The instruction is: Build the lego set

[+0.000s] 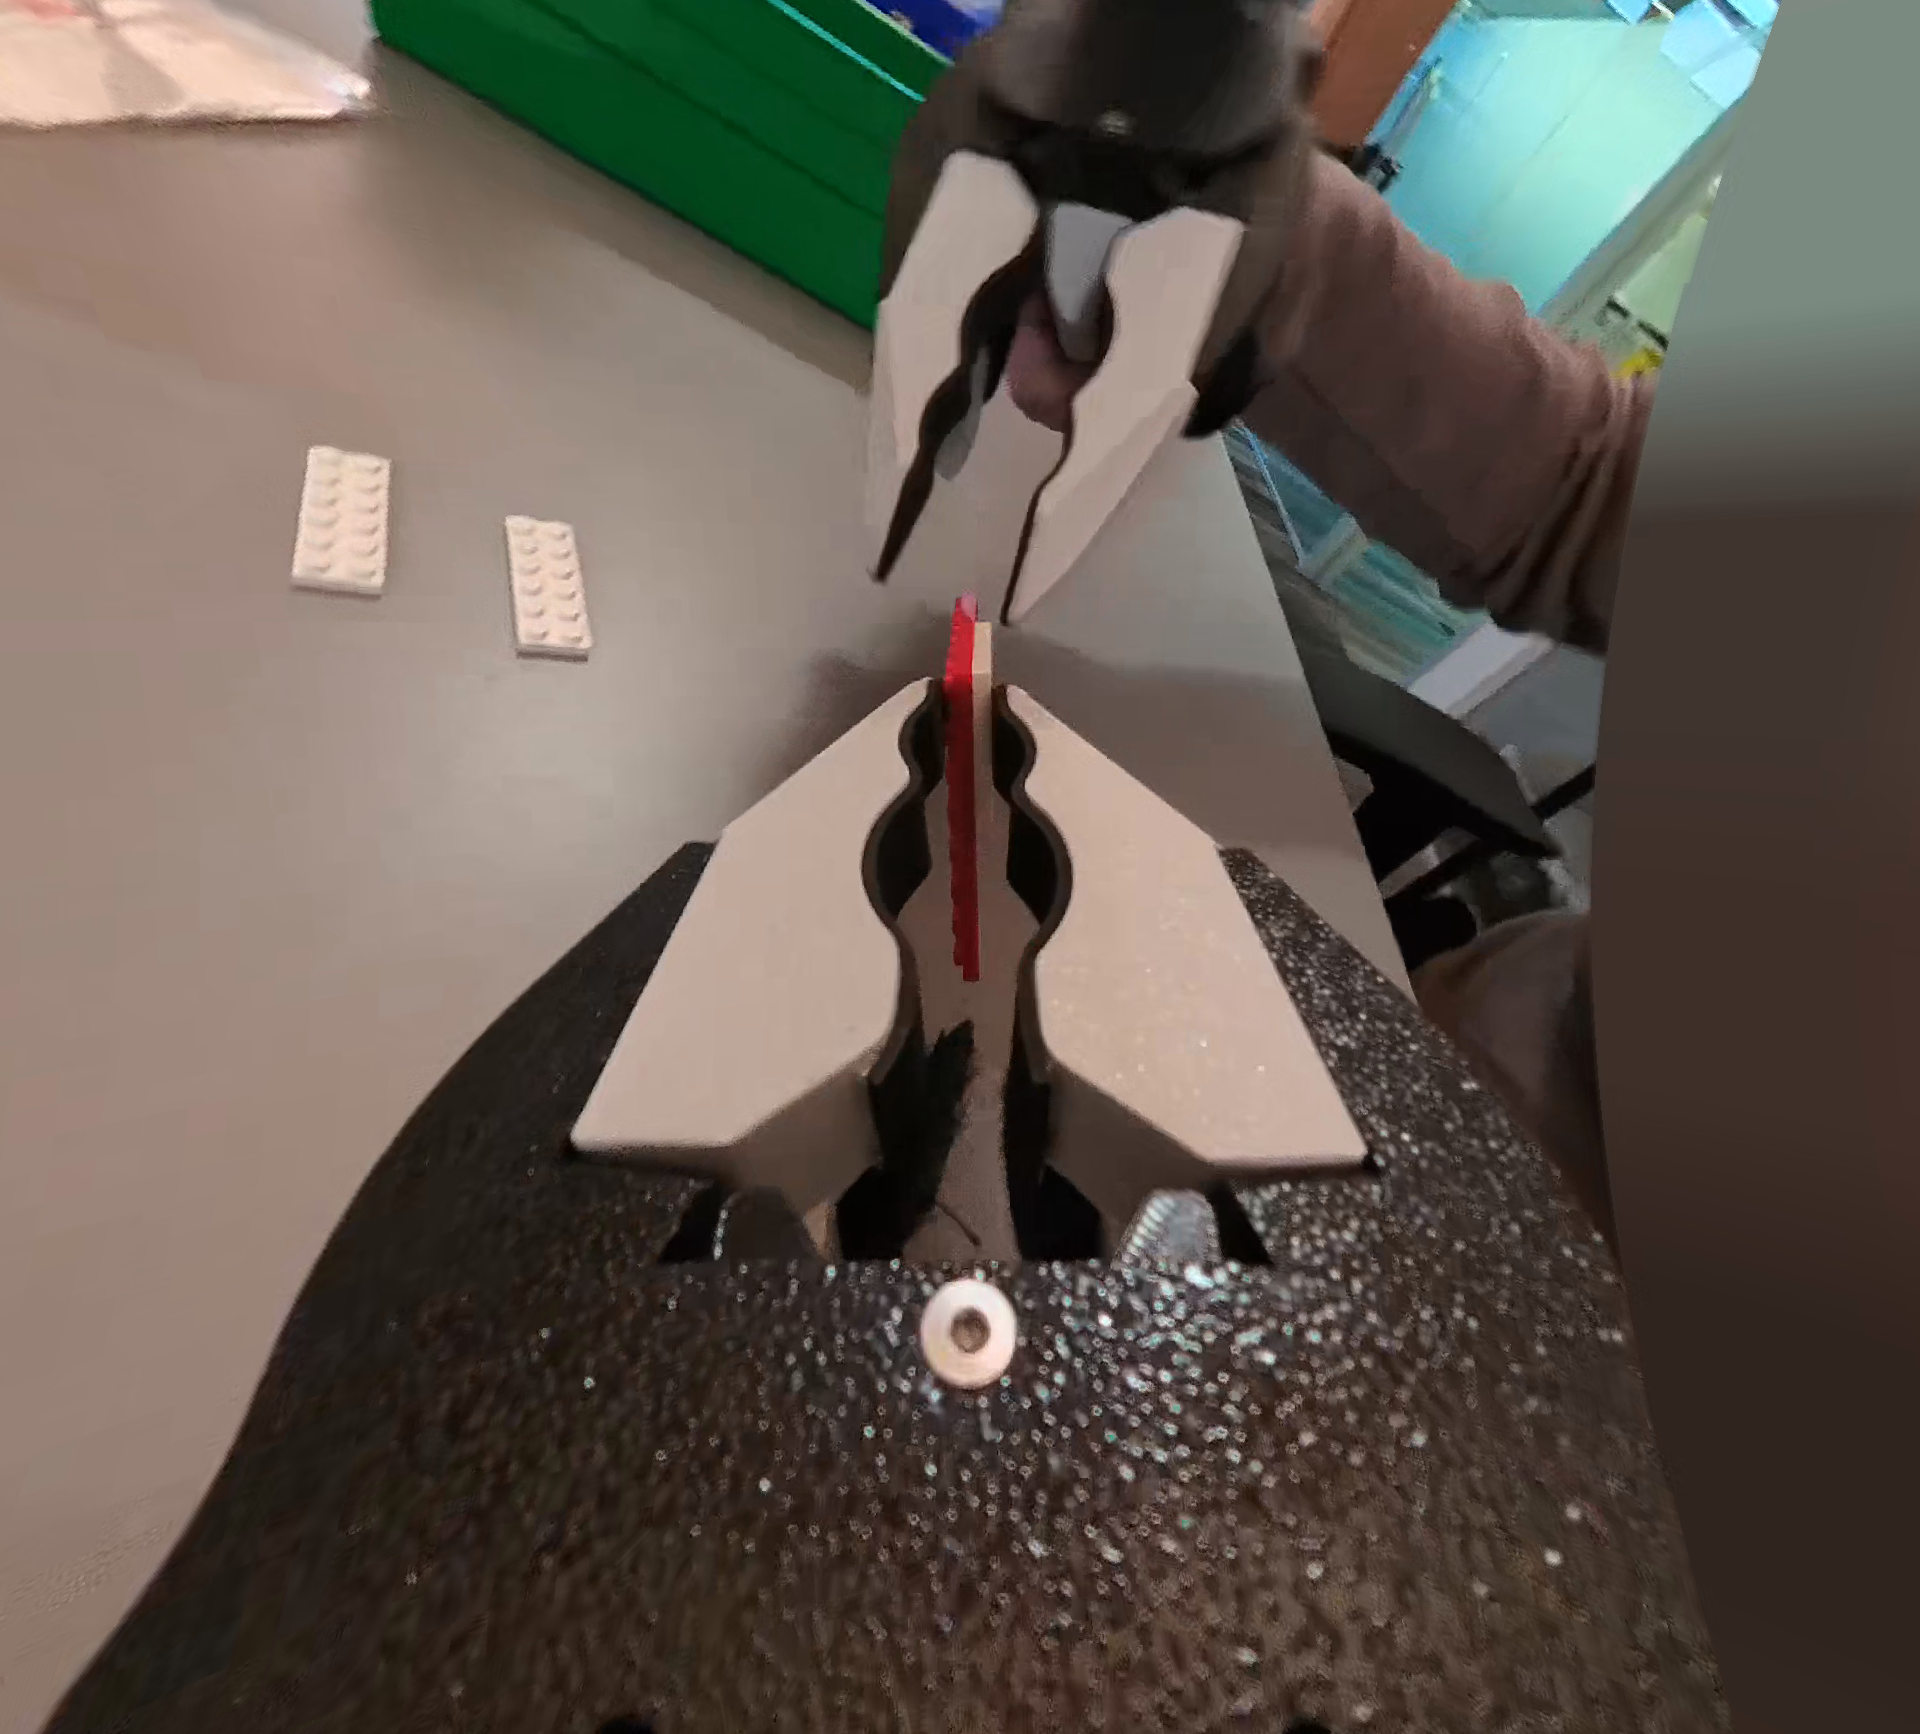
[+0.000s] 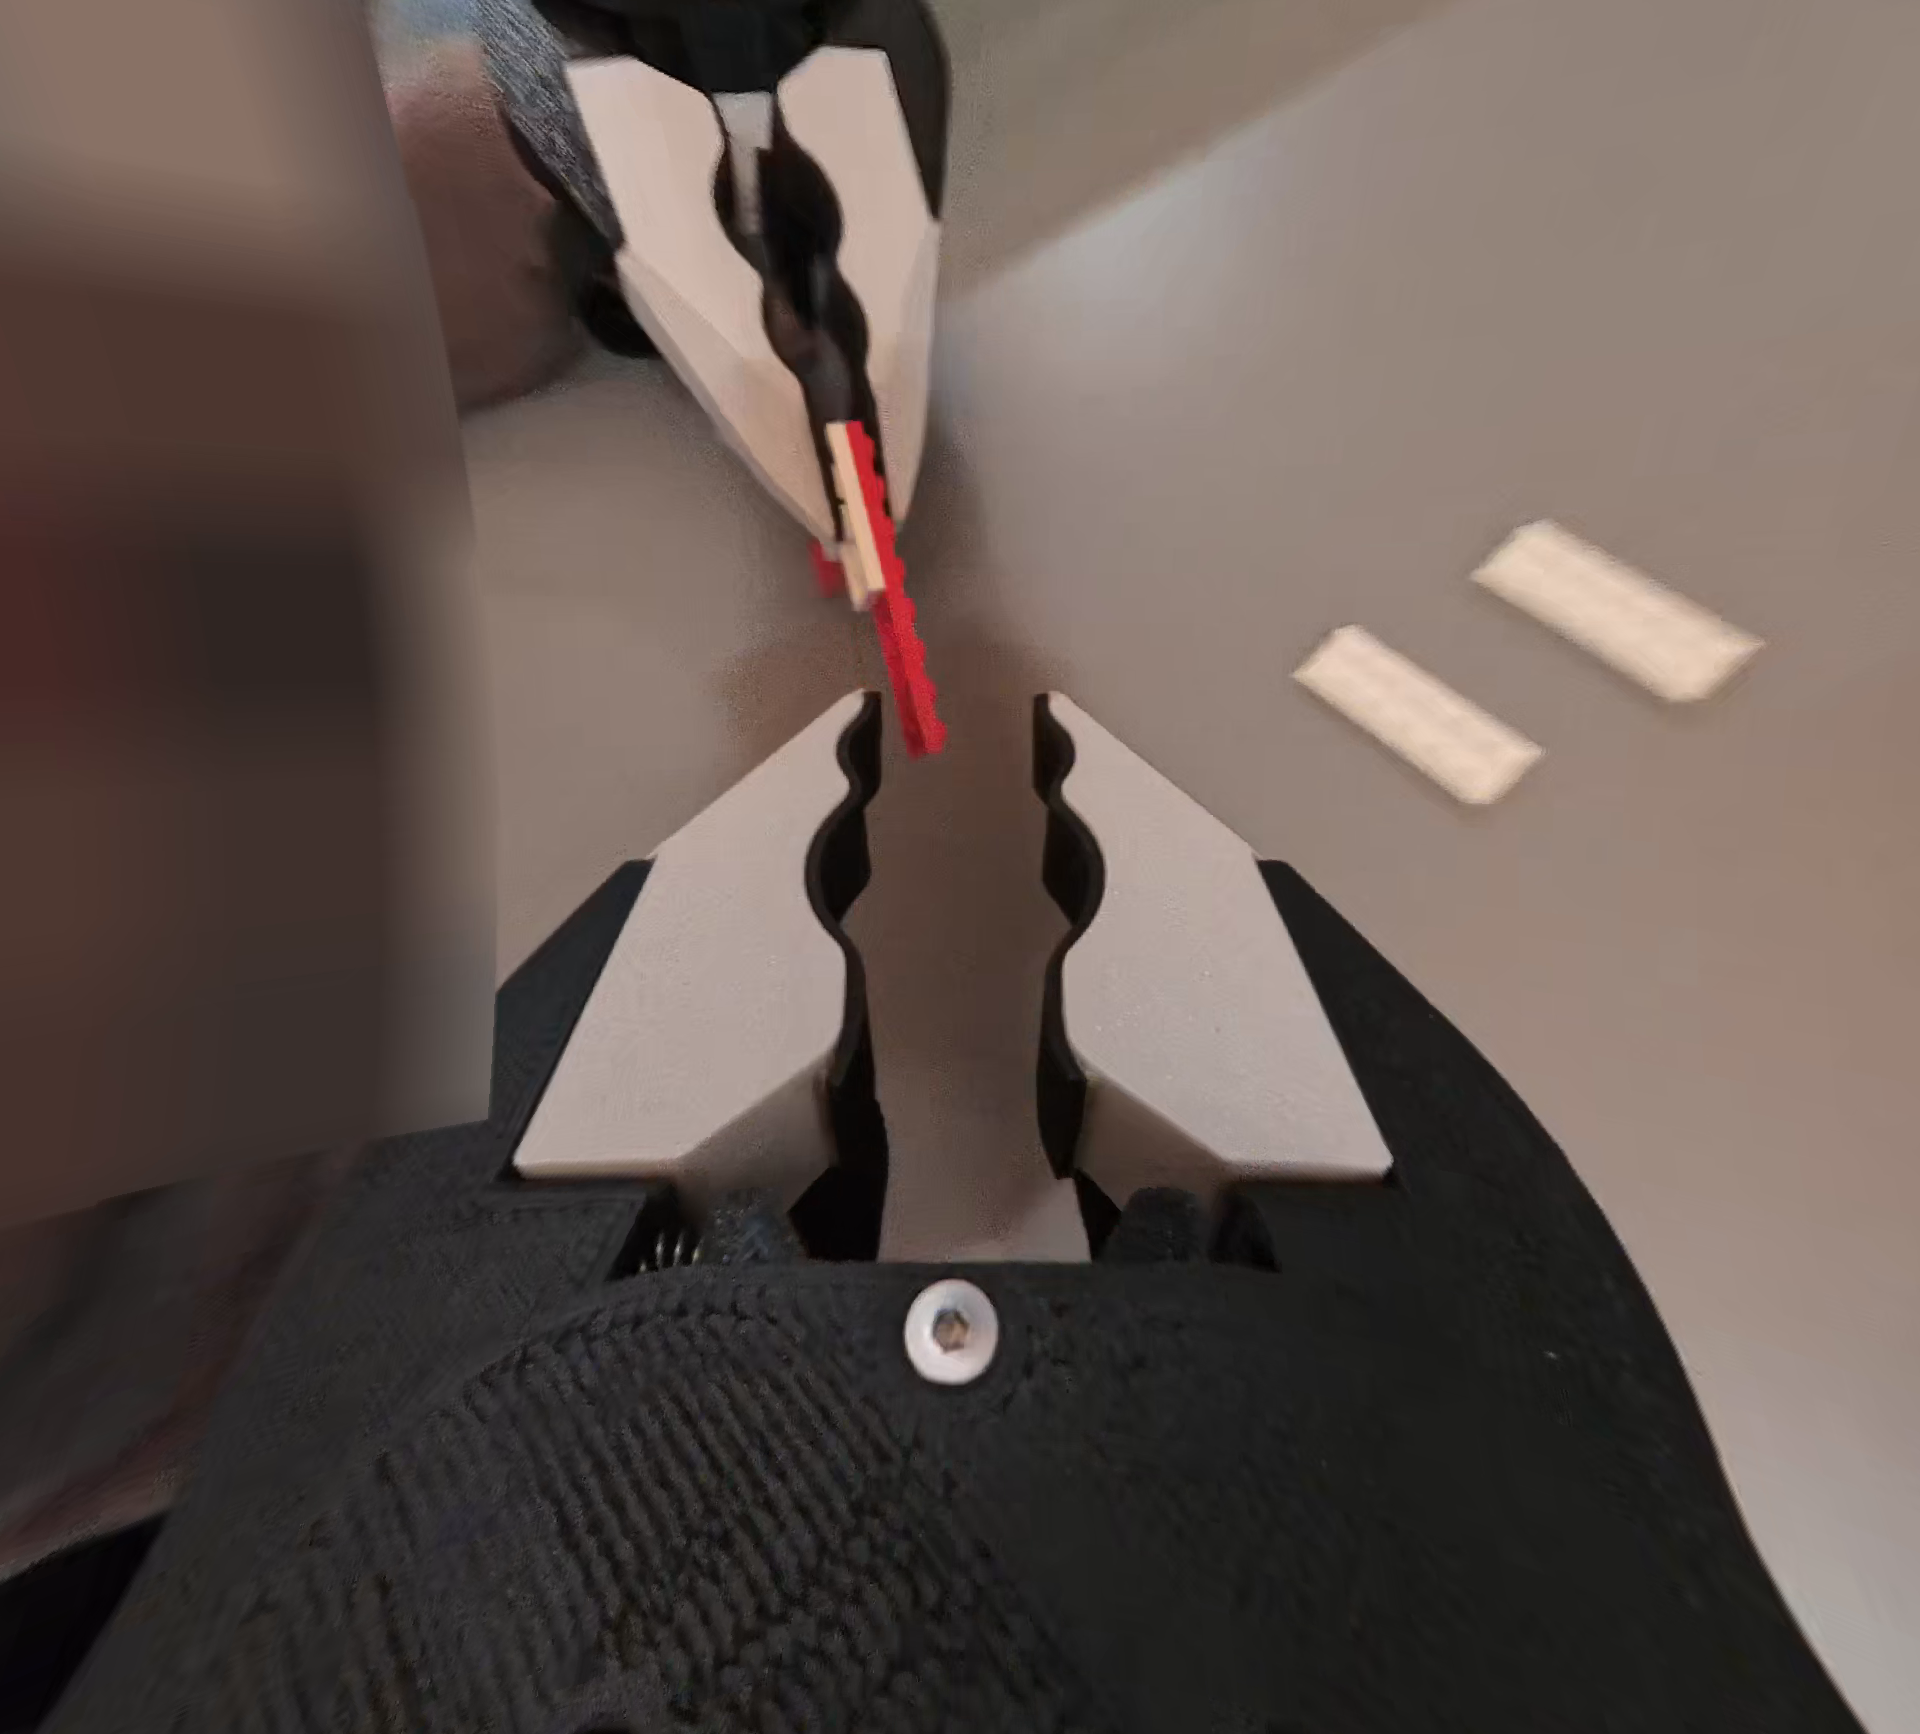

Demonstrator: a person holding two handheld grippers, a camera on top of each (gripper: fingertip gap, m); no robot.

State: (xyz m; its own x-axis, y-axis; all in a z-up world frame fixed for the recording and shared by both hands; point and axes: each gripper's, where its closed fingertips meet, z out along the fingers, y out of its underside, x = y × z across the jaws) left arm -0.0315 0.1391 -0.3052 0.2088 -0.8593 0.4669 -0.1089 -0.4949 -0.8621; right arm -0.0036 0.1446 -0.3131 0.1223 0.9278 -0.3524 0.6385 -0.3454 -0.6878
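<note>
My left gripper (image 1: pixel 966 692) is shut on a red and white plate assembly (image 1: pixel 964 801), held edge-on above the grey table. The same assembly shows in the right wrist view (image 2: pixel 883 583), sticking out of the left gripper (image 2: pixel 862 531) toward my right gripper. My right gripper (image 2: pixel 956 697) is open and empty, its fingertips just short of the red plate's free end. In the left wrist view the right gripper (image 1: pixel 940 593) hangs open just beyond the assembly's tip. Two loose white plates (image 1: pixel 343 521) (image 1: pixel 548 585) lie flat on the table to the left.
A green bin (image 1: pixel 623 43) stands at the back of the grey table (image 1: pixel 312 853). A clear plastic bag (image 1: pixel 135 22) lies at the far left. A person's brown sleeve (image 1: pixel 1455 437) reaches in from the right. The white plates also show in the right wrist view (image 2: pixel 1413 713) (image 2: pixel 1616 609).
</note>
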